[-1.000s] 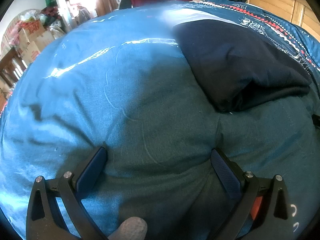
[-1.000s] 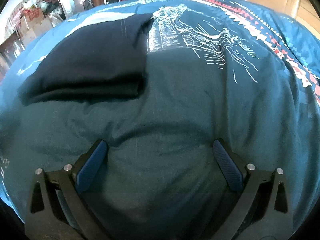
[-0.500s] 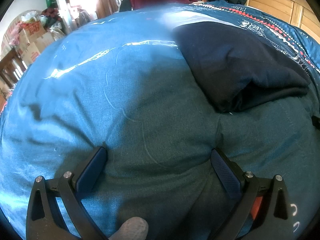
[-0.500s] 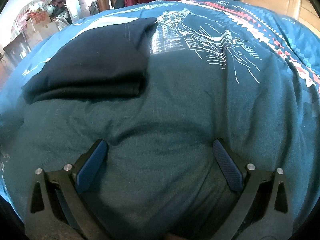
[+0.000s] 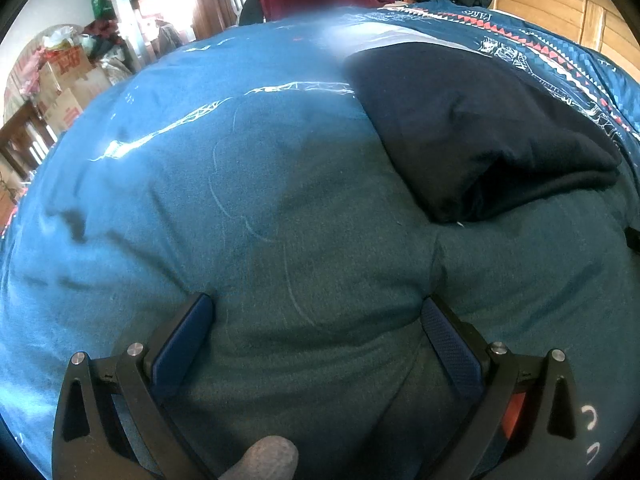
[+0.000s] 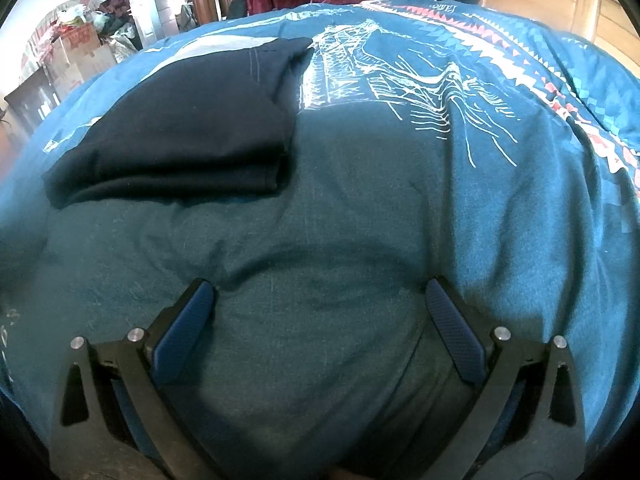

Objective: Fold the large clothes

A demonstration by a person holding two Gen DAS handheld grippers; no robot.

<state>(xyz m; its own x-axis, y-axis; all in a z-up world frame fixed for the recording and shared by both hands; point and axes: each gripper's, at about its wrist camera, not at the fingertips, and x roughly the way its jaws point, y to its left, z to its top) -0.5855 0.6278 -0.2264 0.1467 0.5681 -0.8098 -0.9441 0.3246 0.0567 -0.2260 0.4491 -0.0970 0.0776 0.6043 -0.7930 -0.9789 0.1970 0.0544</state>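
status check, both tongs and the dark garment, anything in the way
Left tongs open, empty, over the teal bedspread. Right tongs open, empty. Dark garment lies folded on the bedspread, untouched. Nothing in the way.

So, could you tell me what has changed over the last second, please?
Very little. The right hand-held gripper has tilted up a touch, so more of the room beyond the bed shows above the blue quilt. Nothing was grasped or released. Both hand-held grippers stay open over the quilt, the left unmoved, and the folded dark garment lies where it was.
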